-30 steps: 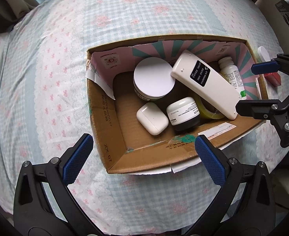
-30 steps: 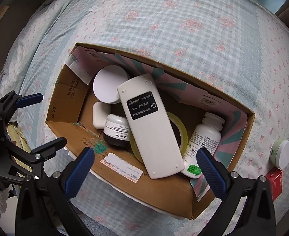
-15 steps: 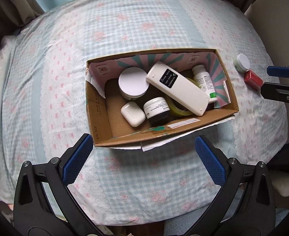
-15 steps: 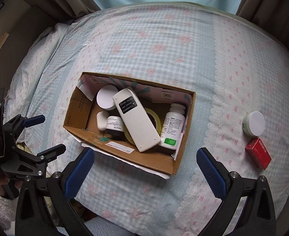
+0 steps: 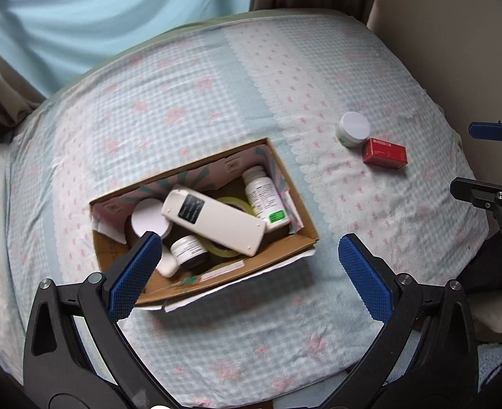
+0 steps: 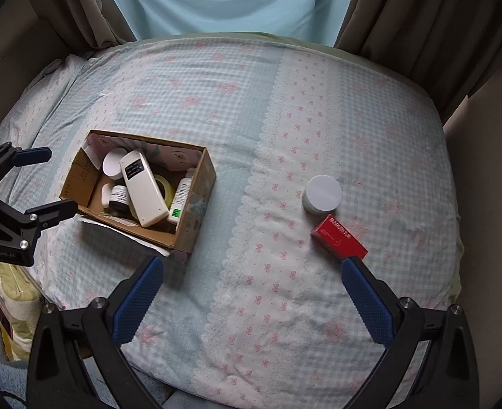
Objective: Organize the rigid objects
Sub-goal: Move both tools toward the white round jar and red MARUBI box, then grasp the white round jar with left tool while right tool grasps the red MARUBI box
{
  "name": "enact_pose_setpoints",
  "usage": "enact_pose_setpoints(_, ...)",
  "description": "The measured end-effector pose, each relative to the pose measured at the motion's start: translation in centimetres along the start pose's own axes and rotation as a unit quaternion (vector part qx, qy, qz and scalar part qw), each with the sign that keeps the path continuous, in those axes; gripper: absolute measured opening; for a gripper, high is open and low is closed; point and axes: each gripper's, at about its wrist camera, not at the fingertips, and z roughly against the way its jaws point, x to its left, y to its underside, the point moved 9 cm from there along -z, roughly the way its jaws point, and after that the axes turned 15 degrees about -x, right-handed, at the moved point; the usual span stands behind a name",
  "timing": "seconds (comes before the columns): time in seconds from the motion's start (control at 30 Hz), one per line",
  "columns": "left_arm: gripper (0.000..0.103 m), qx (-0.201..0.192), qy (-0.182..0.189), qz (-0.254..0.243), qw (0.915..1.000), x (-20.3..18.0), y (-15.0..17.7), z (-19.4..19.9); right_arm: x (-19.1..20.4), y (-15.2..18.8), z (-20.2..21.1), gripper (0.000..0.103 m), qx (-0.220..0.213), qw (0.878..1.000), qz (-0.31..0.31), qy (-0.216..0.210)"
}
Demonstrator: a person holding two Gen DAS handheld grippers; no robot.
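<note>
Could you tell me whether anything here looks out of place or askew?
Yes: a white jar and red box lie on the bed, apart from the carton. Inside, the remote rests askew on other items.

The right gripper (image 6: 251, 301) hangs wide open above the bed (image 6: 217, 78), holding nothing. A cardboard box (image 6: 196, 201) to the left holds a white remote (image 6: 143, 189), a white bottle (image 6: 181, 196) and jars. Well apart on the right, a white jar (image 6: 322, 194) stands just beside a red box (image 6: 339, 237). The left gripper (image 6: 51, 182) shows at the left edge, open.
</note>
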Motion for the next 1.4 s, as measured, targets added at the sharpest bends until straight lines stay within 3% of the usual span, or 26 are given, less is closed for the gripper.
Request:
enact_pose_setpoints(0.2, 0.103, 0.017, 0.029, -0.082, 0.9961, -6.7, -3.1, -4.6, -5.9, 1.1, -0.6, 0.103, 0.003, 1.000, 0.016, 0.005)
enact_pose_setpoints(0.37, 0.103, 0.045, 0.056, -0.163, 0.9841, -12.0, -5.1, -10.1, -10.4, 1.8, -2.6, 0.103, 0.011, 0.999, 0.051, 0.001)
enact_pose_setpoints(0.47, 0.103, 0.066, 0.069, -0.218, 0.9712, -14.7, -5.8, -13.8, -12.4, 2.4, -4.6, 0.103, 0.020, 0.996, 0.088, -0.007)
enact_pose_setpoints(0.6, 0.103, 0.095, 0.073, -0.295, 0.9481, -17.4, -6.3, -19.0, -14.0, 3.7, -7.8, 0.103, 0.036, 0.987, 0.157, -0.014)
enact_pose_setpoints(0.8, 0.103, 0.127, 0.097, -0.370, 0.9150, -20.3, -5.7, -26.1, -14.1, 5.8, -13.0, 0.103, 0.050, 0.974, 0.219, -0.043)
enact_pose_setpoints(0.9, 0.103, 0.139, 0.110, -0.394, 0.9019, -21.5, -5.1, -29.2, -13.7, 6.8, -15.6, 0.101, 0.057, 0.970, 0.228, -0.063)
enact_pose_setpoints(1.07, 0.103, 0.153, 0.131, -0.424, 0.8828, -23.0, -3.9, -32.7, -13.5, 8.3, -19.1, 0.087, 0.065, 0.968, 0.227, -0.086)
enact_pose_setpoints(1.17, 0.102, 0.158, 0.137, -0.442, 0.8724, -23.5, -3.1, -34.2, -13.4, 9.0, -20.5, 0.085, 0.067, 0.970, 0.214, -0.096)
enact_pose_setpoints(1.27, 0.099, 0.159, 0.144, -0.451, 0.8660, -24.0, -2.8, -35.1, -13.3, 9.5, -21.4, 0.077, 0.065, 0.971, 0.207, -0.103)
enact_pose_setpoints(1.4, 0.091, 0.168, 0.156, -0.445, 0.8656, -24.4, -2.7, -35.9, -13.1, 10.2, -22.3, 0.068, 0.064, 0.970, 0.210, -0.106)
